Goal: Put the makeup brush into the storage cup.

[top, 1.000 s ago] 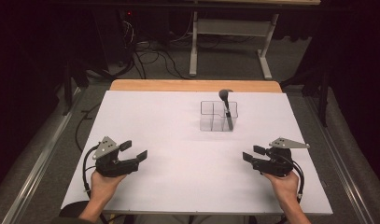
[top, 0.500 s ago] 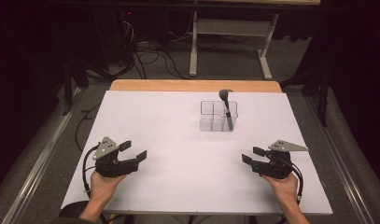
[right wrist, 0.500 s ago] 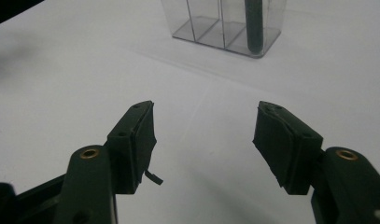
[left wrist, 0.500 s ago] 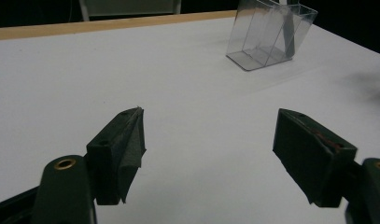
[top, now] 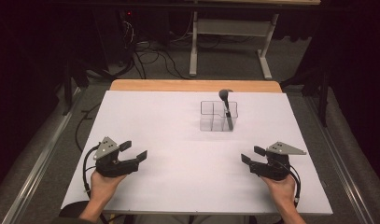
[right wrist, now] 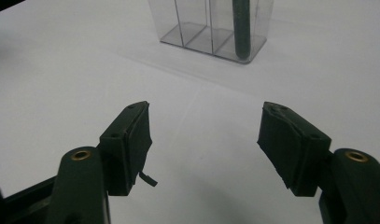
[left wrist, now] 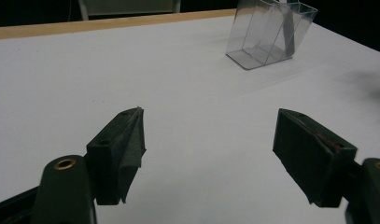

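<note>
**Both grippers parted, nothing held**

Left gripper (top: 135, 150) rests on the white table (top: 169, 121), jaws wide apart, nothing between them. Right gripper (top: 253, 154), opposite, has just been opening; its jaws are bare too. Well ahead stands a clear plastic three-compartment organizer (top: 218, 116), with a dark long-handled spoon (top: 226, 108) upright in its right-hand compartment.

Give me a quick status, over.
Both tools open, empty: left tool, right tool. Ladle upright in clear bin. Path clear.
</note>
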The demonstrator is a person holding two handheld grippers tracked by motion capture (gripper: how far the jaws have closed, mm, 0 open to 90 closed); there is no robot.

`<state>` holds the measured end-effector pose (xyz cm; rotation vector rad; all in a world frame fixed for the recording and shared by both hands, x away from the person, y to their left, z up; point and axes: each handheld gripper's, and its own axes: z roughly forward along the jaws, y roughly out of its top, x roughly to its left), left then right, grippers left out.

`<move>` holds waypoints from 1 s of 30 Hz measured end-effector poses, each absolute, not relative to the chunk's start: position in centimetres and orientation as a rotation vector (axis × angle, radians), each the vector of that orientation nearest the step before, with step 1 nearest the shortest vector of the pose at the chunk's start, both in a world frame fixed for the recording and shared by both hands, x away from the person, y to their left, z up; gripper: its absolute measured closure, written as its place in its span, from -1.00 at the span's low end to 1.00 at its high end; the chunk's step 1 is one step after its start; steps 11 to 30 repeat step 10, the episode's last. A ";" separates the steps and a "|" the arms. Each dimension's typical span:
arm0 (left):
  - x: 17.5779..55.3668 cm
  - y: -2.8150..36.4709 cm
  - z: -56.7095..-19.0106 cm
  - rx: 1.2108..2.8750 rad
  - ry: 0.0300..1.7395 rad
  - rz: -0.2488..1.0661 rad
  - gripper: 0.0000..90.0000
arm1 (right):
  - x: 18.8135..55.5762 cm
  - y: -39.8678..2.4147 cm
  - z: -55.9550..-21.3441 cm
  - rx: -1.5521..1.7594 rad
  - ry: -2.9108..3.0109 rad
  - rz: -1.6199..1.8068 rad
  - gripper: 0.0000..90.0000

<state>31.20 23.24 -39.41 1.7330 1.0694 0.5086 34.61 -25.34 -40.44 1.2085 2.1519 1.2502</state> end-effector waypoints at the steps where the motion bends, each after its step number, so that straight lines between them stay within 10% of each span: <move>1: 31.2 23.2 -39.4 1.733 1.070 0.508 -0.44 | 34.6 -25.3 -40.4 1.215 2.150 1.251 -0.21; 30: 31.3 23.1 -39.5 1.736 1.070 0.510 -0.44 | 34.5 -25.3 -40.4 1.208 2.138 1.242 -0.23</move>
